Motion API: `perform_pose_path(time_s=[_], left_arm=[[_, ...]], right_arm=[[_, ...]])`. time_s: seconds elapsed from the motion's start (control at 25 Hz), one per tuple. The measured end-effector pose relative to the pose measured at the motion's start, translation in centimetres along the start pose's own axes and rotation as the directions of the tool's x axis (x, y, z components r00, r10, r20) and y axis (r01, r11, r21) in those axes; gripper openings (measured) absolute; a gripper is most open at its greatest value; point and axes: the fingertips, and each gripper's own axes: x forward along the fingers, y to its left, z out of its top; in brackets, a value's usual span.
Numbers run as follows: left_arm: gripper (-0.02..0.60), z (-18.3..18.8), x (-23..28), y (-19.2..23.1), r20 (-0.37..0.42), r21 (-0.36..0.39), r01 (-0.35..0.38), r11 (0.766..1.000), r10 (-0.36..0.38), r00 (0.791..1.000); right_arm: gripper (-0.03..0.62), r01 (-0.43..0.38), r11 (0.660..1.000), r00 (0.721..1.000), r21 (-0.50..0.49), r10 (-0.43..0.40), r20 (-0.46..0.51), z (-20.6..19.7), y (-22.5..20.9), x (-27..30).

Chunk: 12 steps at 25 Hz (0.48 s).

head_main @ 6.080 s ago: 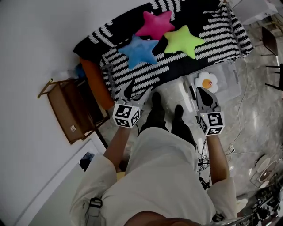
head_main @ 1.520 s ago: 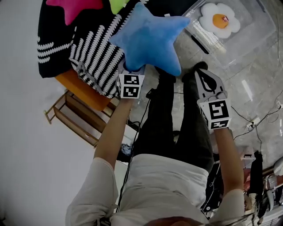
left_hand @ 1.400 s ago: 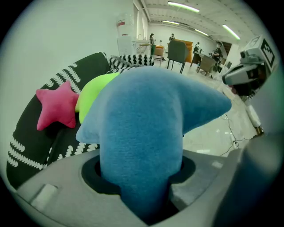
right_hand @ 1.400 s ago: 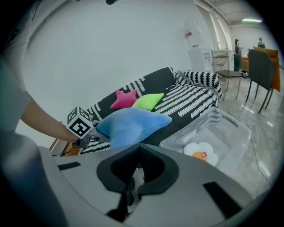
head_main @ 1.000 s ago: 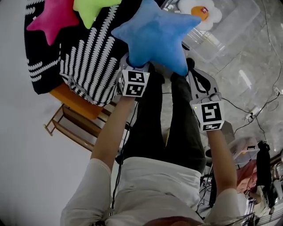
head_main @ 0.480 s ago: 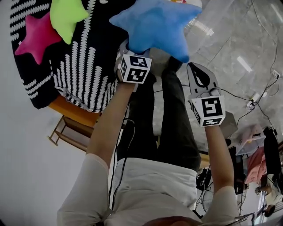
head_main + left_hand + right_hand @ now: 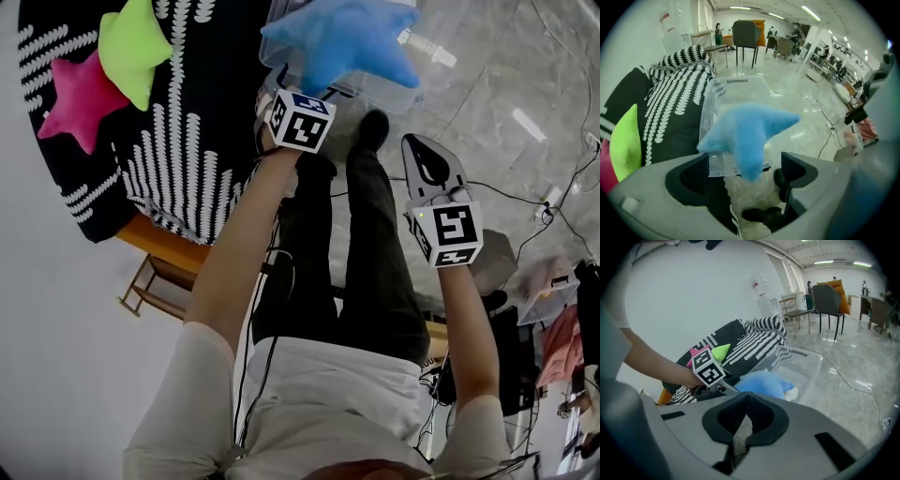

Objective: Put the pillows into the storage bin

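Polished marble floor (image 7: 525, 94) spreads below us, with a clear storage bin (image 7: 740, 91) beside the striped cover (image 7: 187, 141), where a green star pillow (image 7: 136, 52) and a pink star pillow (image 7: 80, 103) lie. Our left gripper (image 7: 745, 159) has just been opening and now stands wide. The blue star pillow (image 7: 347, 42) is over the bin, one point between the jaws, unpressed. Our right gripper (image 7: 747, 399) is closed and empty.

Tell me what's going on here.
A person with a claw in each hand is moving star pillows into a clear bin. The left claw has just been opening its jaws over the bin. A tip of the blue pillow hangs between them, unpinched. The right claw is shut and empty. The green pillow and pink pillow lie on the striped cover.
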Motion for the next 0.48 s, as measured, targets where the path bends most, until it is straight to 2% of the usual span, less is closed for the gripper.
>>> perform_pose_path(time_s=[0.24,0.48], left_arm=[[0.485,-3.0,-0.1,-0.8,-0.048,-0.027,0.058,0.998,-0.059,0.997],[0.486,-4.6,-0.4,-0.6,-0.051,-0.058,0.052,0.997,-0.055,0.997]], right_arm=[[0.005,-0.028,1.0,1.0,-0.009,0.028,0.007,0.5,0.6,0.7],[0.005,-0.043,0.999,0.999,-0.018,0.043,-0.005,0.9,0.7,1.3]])
